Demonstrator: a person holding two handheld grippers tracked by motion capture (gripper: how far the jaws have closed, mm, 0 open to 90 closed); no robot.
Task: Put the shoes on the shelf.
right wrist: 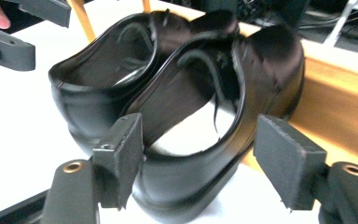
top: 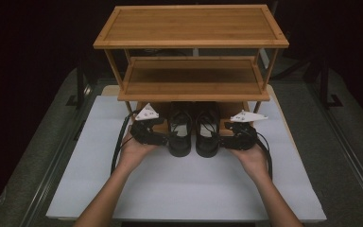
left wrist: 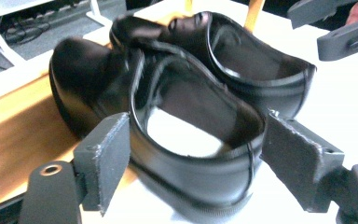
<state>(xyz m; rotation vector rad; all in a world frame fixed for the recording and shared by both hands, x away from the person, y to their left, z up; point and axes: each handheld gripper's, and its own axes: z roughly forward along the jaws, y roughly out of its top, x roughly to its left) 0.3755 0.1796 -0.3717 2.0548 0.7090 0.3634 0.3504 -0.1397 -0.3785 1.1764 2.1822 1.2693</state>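
a: what was the biggest thing there?

b: the wooden rack (top: 191, 52) with its two upper shelves, standing at the far end of the white counter (top: 75, 175). its lowest board (left wrist: 14, 140) lay just above the counter, and the toes of both shoes rested on it, under the middle shelf.

a: and the shoes themselves?

b: a black pair side by side, touching or nearly so, long axes running straight away from the person, heels toward the person and hanging off the board over the counter. the left shoe (top: 179, 133) lay right beside the left gripper (top: 163, 138), the right shoe (top: 207, 135) right beside the right gripper (top: 224, 140) — each hand nearest its own shoe.

a: were the fingers holding them?

b: no, by my reading. in the left gripper view the heel of the left shoe (left wrist: 191, 154) sat between the fingers (left wrist: 103, 158) with a gap on the far side; the same held in the right gripper view for the right shoe (right wrist: 191, 158) — the fingers (right wrist: 286, 158) stood spread, clear of the leather on one side at least.

a: anything in the way?

b: the rack's posts (top: 114, 71) and the middle shelf close overhead — pulling back looked free.
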